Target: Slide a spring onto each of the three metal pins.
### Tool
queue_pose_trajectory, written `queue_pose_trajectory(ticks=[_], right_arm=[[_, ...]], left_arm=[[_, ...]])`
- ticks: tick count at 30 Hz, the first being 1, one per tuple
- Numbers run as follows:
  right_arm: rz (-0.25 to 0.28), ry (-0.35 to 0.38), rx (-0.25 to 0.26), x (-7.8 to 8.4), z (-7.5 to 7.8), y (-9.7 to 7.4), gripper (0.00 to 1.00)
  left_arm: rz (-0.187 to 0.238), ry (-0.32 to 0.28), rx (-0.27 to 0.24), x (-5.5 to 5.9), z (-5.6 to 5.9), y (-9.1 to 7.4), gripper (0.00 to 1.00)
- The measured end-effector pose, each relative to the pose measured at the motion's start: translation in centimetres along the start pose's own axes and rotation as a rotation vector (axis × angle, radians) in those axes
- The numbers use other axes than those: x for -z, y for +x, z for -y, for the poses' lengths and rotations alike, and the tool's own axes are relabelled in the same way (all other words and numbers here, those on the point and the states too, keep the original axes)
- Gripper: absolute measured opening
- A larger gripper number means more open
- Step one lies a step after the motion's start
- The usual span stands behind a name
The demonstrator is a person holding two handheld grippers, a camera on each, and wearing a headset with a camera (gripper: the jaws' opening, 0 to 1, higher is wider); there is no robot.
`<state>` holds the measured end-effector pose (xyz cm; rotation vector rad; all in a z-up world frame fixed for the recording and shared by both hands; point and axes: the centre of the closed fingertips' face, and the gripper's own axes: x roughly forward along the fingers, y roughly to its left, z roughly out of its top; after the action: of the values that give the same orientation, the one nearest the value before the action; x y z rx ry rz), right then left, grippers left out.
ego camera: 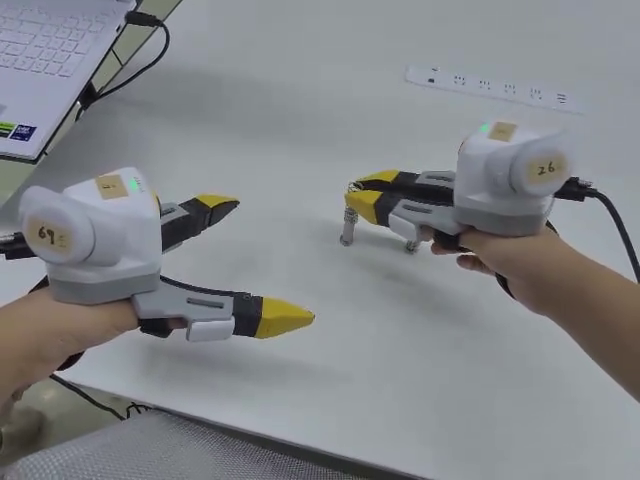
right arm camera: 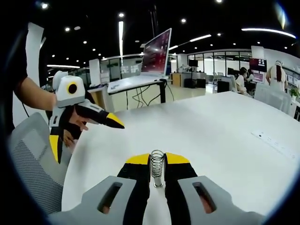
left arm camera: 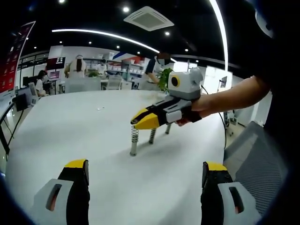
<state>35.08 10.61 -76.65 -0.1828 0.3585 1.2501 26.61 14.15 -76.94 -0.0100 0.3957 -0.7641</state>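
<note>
- Right gripper view: the right gripper (right arm camera: 157, 159) is closed on the spring (right arm camera: 157, 168), which stands upright around a pin (right arm camera: 158, 182) between the yellow jaw tips.
- Head view: the left gripper (ego camera: 250, 262) hovers well apart from the pin, jaws wide open and empty, above the table (ego camera: 330, 400).
- Left gripper view: coils show on the nearest pin. Whether the other two pins (left arm camera: 152, 136) carry springs cannot be told.
- Technique, as judged: keep the spring in line with the pin. Press straight down with a light grip so the coils neither buckle nor snag. Release only once it seats at the base.
- Surface: plain white and smooth. A power strip (ego camera: 490, 88) lies on the far side, and a laptop (ego camera: 40, 70) with a black cable (ego camera: 165, 40) sits at the far left.
- Room: an open office with ceiling lights (left arm camera: 93, 33), desks (right arm camera: 136, 82) and distant people (left arm camera: 77, 68).
</note>
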Motion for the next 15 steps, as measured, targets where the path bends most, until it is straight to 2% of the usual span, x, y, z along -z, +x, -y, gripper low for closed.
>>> queue_pose_trajectory(ticks=[5,8,15], right_arm=[[-0.05,-0.055,-0.002,1.3,-0.3,0.2,0.08],[-0.094,-0.116,0.005,2.1,-0.4,0.3,0.08],[-0.128,-0.138,0.002,2.8,-0.6,0.6,0.08]], left_arm=[[-0.003,0.001,-0.001,0.1,-0.1,0.0,0.98],[-0.011,0.005,-0.004,0.3,-0.1,0.0,0.98],[-0.012,0.002,-0.002,0.4,0.0,0.1,0.98]])
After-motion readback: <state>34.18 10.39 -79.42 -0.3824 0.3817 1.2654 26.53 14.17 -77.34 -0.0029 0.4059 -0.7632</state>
